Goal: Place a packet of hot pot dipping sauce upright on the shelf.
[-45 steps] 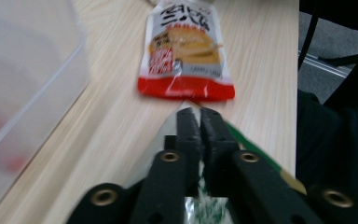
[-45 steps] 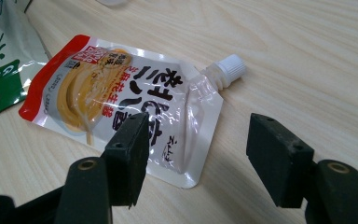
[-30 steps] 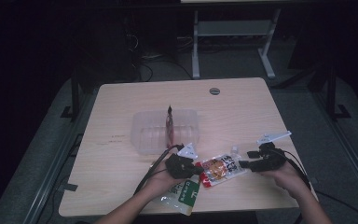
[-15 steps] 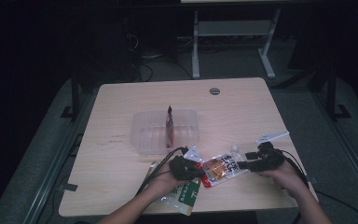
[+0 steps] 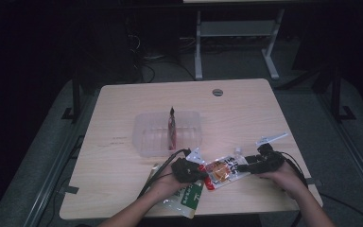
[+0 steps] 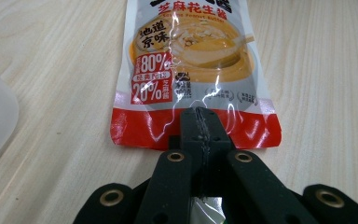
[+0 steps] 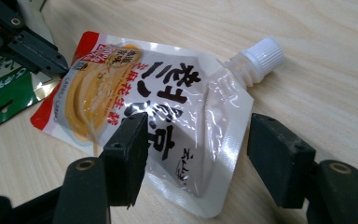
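Sauce pouch flat on worktop, label reads "80%", "20%". Left tongs clamped on its red bottom edge; right tongs apart, straddling spout-end corner, white cap beyond.

From the high view I see a dim room, only the table is lit softly. My gripper views are bright and sharp; glare streaks lie on the pouch, and the near jaws look slightly blurred.
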